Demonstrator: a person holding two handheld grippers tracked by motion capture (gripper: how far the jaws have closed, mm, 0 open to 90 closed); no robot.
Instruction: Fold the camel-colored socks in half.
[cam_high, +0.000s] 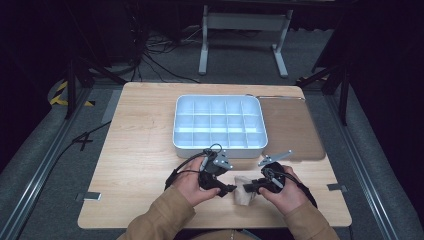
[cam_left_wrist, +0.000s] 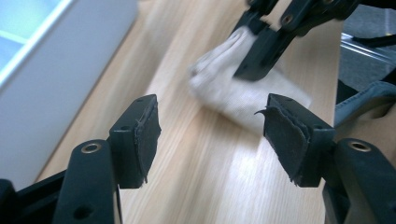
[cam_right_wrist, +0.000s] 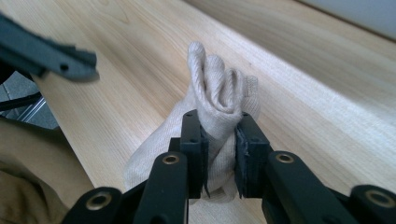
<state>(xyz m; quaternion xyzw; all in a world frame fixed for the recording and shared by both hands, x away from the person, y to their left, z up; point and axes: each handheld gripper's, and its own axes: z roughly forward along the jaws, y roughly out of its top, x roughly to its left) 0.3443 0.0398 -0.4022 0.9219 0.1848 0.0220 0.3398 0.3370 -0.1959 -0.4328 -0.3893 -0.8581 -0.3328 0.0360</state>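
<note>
High view: your two hands meet at the near edge of the table (cam_high: 135, 150), w/ the beige sock (cam_high: 243, 192) bunched between them, well short of the white divided tray (cam_high: 220, 122). Your right gripper (cam_high: 251, 187) is on the sock; your left gripper (cam_high: 229, 189) sits just beside it, tips pointing across at it. Left gripper view: jaws stand wide w/ nothing between them, bare wood under the gap; the sock (cam_left_wrist: 243, 88) lies ahead and a bit to the right, long axis running diagonally away, far end pinched by the other gripper (cam_left_wrist: 254, 56). Right gripper view: right gripper (cam_right_wrist: 219, 154) is narrow, pads clamped on a gathered fold of the sock (cam_right_wrist: 217, 98), which stands up past the tips. The free end is nearest your left gripper, so I'd judge that's what it goes for next.
</note>
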